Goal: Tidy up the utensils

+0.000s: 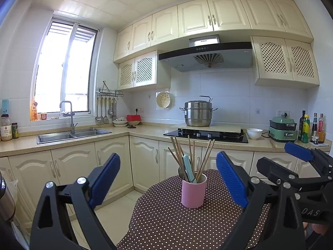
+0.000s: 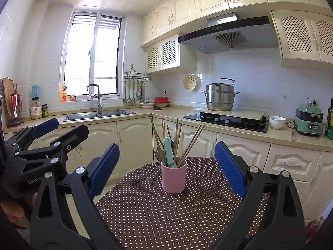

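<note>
Centrally, a pink cup [image 1: 193,191] is seen standing upright on the bench [image 1: 162,218], which is covered by a brown cloth with white dots. Wooden chopsticks [image 1: 205,158], a teal-handled utensil [image 1: 188,167] and a metal fork [image 2: 159,153] are held in the cup, leaning outward at various angles. The left hand-held gripper [image 1: 167,184] is held wide open with nothing between its blue pads, the cup seen between them but farther off. The right hand-held gripper [image 2: 166,169] is likewise spread wide and empty. Each gripper is visible at the edge of the other's view; the letters "DAS" can be read on the right one's body, and "GenRob" (cut off by a finger) on the left one's. Small writing on the range hood [image 1: 208,55] is too blurred to be read.
</note>
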### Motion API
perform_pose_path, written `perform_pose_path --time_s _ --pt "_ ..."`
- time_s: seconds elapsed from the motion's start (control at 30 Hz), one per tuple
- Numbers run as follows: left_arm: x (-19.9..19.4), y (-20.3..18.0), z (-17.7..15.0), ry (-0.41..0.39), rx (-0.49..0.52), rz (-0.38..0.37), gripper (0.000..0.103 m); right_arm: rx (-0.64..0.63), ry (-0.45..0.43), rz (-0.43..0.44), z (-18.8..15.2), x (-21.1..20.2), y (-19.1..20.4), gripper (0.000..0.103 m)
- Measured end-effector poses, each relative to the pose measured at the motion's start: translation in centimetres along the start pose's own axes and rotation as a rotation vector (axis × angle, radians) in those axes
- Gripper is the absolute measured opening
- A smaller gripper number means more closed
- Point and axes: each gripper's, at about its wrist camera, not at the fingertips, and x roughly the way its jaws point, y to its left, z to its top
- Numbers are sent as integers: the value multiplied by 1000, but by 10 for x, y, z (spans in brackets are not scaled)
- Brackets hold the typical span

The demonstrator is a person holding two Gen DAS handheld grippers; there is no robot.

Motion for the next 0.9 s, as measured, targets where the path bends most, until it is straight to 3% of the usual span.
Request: perform_pose_path --time_s 0.9 --pt "0 -3 2 7 12 -1 92 21 17 0 -4 1 -1 92"
